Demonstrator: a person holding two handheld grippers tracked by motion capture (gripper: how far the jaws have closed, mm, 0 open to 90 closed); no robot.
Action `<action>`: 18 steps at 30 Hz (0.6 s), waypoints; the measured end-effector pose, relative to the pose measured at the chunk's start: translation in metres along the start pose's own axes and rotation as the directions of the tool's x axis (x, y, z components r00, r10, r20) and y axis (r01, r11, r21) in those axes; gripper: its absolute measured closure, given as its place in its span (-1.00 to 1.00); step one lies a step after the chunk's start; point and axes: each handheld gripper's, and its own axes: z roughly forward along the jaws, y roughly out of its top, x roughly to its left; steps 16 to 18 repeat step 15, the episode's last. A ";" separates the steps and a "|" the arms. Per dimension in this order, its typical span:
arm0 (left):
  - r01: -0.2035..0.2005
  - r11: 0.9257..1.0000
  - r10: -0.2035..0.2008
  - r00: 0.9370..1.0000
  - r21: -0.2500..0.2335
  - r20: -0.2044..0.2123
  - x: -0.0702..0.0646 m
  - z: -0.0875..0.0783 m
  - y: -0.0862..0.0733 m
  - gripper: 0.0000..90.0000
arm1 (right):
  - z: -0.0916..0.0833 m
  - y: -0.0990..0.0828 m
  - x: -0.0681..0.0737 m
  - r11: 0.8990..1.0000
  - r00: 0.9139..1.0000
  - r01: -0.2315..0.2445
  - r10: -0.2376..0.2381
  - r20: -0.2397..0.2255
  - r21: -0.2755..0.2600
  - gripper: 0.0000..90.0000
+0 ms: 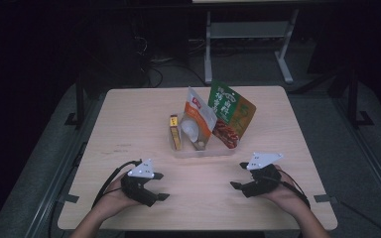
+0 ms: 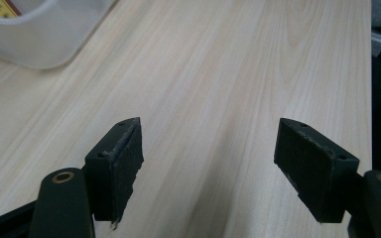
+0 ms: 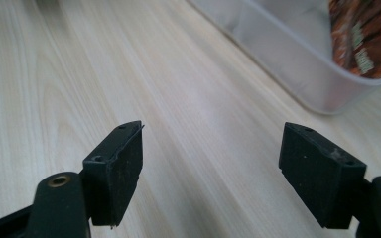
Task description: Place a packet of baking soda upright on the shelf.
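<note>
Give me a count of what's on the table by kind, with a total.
Snack pouches: 2, a white and orange pouch and a green pouch
Yellow packets: 1, the yellow packet
Clear tubs: 1, the tub holding all three
Handheld tools: 2, the left tool and the right tool
Total: 6

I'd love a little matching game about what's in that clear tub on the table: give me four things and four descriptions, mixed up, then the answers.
Things:
1. green pouch
2. white pouch
3. yellow box
4. clear tub

Descriptions:
A. stands at the tub's left end
B. holds the other three
C. leans at the right, red picture low down
D. in the middle, orange trim

Pairs: 1-C, 2-D, 3-A, 4-B
</note>
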 end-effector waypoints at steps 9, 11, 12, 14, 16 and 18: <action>-0.028 0.999 0.028 1.000 0.044 0.006 -0.003 0.009 -0.001 -0.48 | 0.007 -0.001 0.004 0.998 0.999 0.037 -0.036 -0.019 0.047 -0.45; -0.030 0.999 0.030 1.000 0.044 0.008 -0.003 0.010 0.000 -0.48 | 0.006 -0.001 0.004 0.998 0.999 0.032 -0.031 -0.021 0.046 -0.45; -0.031 0.999 0.031 1.000 0.043 0.008 -0.003 0.010 0.000 -0.48 | 0.006 -0.001 0.004 0.999 0.999 0.032 -0.031 -0.022 0.041 -0.45; -0.032 0.998 0.032 0.999 0.047 0.008 -0.003 0.010 0.000 -0.48 | 0.005 -0.001 0.004 0.999 0.999 0.033 -0.032 -0.022 0.037 -0.45; -0.032 0.998 0.032 0.999 0.047 0.008 -0.003 0.010 0.000 -0.48 | 0.005 -0.001 0.004 0.999 0.999 0.030 -0.029 -0.023 0.035 -0.45; -0.032 0.998 0.032 0.999 0.047 0.008 -0.003 0.010 0.000 -0.48 | 0.005 -0.001 0.004 0.999 0.999 0.030 -0.029 -0.023 0.035 -0.45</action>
